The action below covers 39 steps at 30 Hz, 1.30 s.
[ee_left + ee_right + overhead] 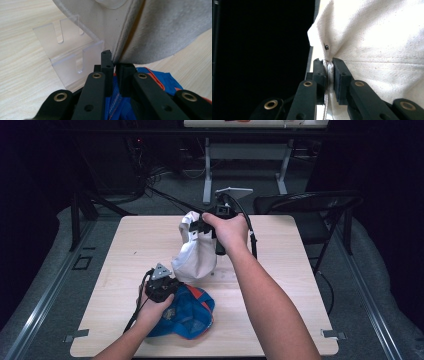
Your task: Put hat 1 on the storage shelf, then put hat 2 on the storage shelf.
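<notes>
In the high view the right gripper [200,226] is held up over the far middle of the pale wooden worktop [280,320], clamped on the upper edge of a white cap [195,255] that hangs down from it towards the board. The left gripper [167,290] sits low near the front, closed on a blue cap [192,315] with orange trim that lies on the worktop — the two caps come very close at the white one's lower edge. In the left gripper view the jaws are pressed together on blue mesh fabric [113,102], the white cap [160,30] hangs right above them, and a clear slotted acrylic stand [67,50] rests on the wood just beside it. In the right gripper view the jaws pinch a stitched fold of the white cap [372,37] — a small metal eyelet [326,47] sits just above the tips.
</notes>
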Each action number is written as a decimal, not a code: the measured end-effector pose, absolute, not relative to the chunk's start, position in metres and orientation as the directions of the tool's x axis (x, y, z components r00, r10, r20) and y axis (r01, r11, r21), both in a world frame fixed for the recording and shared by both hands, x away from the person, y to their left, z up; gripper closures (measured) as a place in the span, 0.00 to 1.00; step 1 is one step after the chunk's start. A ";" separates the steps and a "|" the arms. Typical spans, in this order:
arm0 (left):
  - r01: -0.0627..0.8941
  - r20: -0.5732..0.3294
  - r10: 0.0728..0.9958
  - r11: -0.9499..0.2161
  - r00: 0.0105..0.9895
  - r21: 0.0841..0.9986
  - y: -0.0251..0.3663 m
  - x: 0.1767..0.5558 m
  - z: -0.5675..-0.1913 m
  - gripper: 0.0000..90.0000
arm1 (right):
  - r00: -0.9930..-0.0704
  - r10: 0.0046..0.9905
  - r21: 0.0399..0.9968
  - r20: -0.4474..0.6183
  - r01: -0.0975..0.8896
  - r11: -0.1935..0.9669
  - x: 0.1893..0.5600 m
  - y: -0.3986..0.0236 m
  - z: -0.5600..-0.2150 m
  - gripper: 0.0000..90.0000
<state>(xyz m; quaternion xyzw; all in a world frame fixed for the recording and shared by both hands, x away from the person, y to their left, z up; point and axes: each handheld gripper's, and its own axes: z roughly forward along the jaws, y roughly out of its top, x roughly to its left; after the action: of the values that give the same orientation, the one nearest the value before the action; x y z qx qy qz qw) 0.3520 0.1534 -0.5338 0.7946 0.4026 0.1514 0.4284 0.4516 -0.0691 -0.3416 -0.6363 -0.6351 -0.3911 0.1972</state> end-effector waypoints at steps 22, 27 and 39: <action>0.484 -0.096 0.746 -0.322 0.659 0.814 0.161 0.340 -0.533 0.73 | -0.114 0.669 0.252 0.734 0.961 -0.113 0.449 -0.085 -0.354 0.81; 0.469 -0.081 0.746 -0.326 0.661 0.820 0.173 0.331 -0.528 0.68 | -0.154 0.684 0.288 0.713 0.954 -0.084 0.440 -0.093 -0.347 0.76; 0.466 -0.041 0.780 -0.329 0.624 0.821 0.212 0.318 -0.525 0.65 | -0.216 0.717 0.373 0.663 0.926 -0.065 0.403 -0.131 -0.346 0.72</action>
<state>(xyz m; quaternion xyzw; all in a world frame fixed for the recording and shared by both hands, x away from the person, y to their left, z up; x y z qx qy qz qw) 0.3177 0.2122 -0.5246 0.7941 0.3925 0.1846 0.4258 0.4032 -0.1309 -0.3460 -0.6120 -0.6708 -0.3978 0.1314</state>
